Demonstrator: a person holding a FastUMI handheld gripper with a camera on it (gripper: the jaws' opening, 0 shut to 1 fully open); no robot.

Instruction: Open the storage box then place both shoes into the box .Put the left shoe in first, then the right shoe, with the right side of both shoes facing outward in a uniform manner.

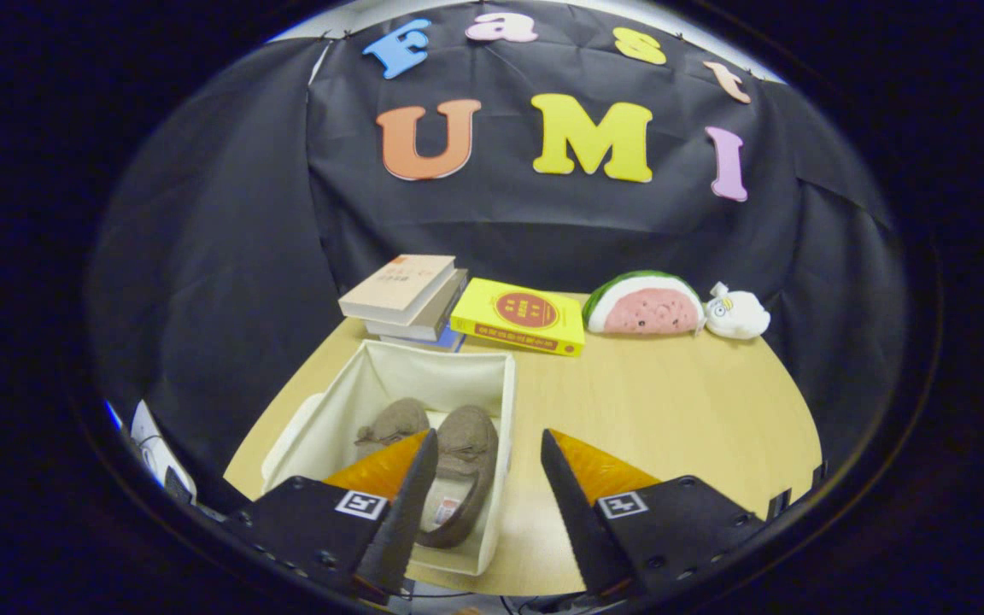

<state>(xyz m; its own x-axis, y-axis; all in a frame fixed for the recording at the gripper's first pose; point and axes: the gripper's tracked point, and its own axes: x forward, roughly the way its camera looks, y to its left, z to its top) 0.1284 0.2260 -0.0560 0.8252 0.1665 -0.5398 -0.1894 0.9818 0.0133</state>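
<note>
**Both shoes seen in open box, claw spread and empty**

The gripper (488,448) is held above the near part of the table (671,401), w/ its two fingers spread wide apart. Nothing is gripped betw. them; only the box wall and bare table top are seen in the gap.

The storage box (424,367) is placed on the table, under and just ahead of the left finger. It is a pale fabric box, open at the top. Its right wall is seen betw. the two fingers. A flat pale panel is seen against the box's left side; it cannot be told if this is the lid.

Two brownish slipper-type shoes are laid inside the box, side by side. The left-hand shoe (394,420) is partly hidden by the left finger. The right-hand shoe (466,461) is laid along the right wall, w/ its pale inside and its opening turned to the gripper. Which one is the left-foot shoe cannot be told.

Beyond the box, a stack of books (407,299) is set at the far edge of the table. A yellow book (519,314) is laid just beside the stack. Further to the right, a watermelon-slice plush (644,305) is placed, and a small white plush toy (738,313) is touching it.
</note>
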